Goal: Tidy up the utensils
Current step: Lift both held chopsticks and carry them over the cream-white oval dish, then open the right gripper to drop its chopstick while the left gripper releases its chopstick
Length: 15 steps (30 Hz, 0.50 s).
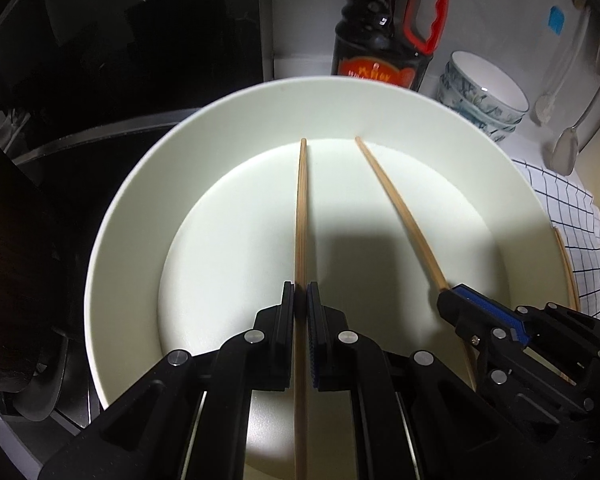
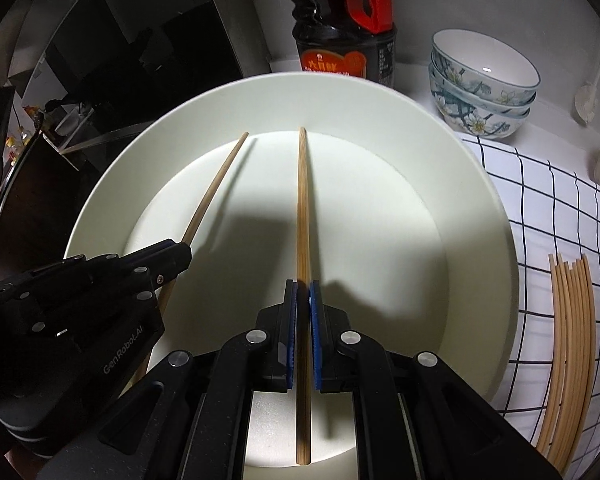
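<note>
Over the white plate (image 1: 132,240), the left tool (image 1: 301,300) and right tool (image 1: 446,294) each pinch one chopstick.

A: The soy sauce bottle (image 2: 346,46) loses its cap to the top edge in both views, and the white plate (image 2: 480,216) hides its base

B: The left gripper (image 1: 301,292) covers part of its chopstick (image 1: 301,208), whose near end runs off the bottom edge. Can you read the label?

A: Too blurred. The loose chopsticks (image 2: 572,344) beside the plate are cut by the fisheye rim, so I cannot count them
</note>
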Motion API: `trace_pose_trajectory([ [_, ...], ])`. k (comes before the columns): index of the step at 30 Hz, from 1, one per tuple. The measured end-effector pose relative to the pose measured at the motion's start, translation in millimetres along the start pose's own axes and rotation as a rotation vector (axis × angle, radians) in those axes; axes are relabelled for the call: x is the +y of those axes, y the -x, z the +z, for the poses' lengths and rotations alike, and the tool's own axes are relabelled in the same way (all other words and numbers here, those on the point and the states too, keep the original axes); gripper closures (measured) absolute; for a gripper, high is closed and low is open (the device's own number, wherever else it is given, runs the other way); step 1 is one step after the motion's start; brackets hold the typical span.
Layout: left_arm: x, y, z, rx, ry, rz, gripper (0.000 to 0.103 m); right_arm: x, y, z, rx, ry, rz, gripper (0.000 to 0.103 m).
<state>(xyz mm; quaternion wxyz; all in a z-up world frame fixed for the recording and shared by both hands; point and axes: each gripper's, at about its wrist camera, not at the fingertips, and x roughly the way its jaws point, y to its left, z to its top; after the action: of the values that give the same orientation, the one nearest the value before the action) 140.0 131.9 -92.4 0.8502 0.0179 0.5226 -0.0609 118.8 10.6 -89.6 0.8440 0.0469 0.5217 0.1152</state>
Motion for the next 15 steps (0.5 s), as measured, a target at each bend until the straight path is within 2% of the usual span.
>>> trace_pose_trajectory([
  [8,2.6,-8.7,0.9,0.022,0.018,0.013,0.094,2.7,-3.9,3.2,0.012,-0.003,-0.01,0.095],
  [9,3.6,-8.2,0.6,0.02,0.022,0.014,0.087,3.5,-3.1,4.5,0.008,-0.001,-0.014,0.092],
  [10,4.6,-7.1,0.7,0.016,0.025,0.016,0.074,4.4,-2.5,4.3,0.002,0.001,-0.019,0.09],
  [12,6.2,-2.8,0.4,-0.008,0.033,0.033,0.055,3.1,3.3,3.2,-0.014,0.003,-0.026,0.082],
  [13,7.4,0.7,-0.2,-0.021,0.034,0.038,0.05,2.1,6.1,3.4,-0.022,0.006,-0.027,0.082],
  [15,8.9,6.1,-0.8,-0.036,0.038,0.044,0.049,0.9,11.0,4.4,-0.037,0.015,-0.036,0.081],
])
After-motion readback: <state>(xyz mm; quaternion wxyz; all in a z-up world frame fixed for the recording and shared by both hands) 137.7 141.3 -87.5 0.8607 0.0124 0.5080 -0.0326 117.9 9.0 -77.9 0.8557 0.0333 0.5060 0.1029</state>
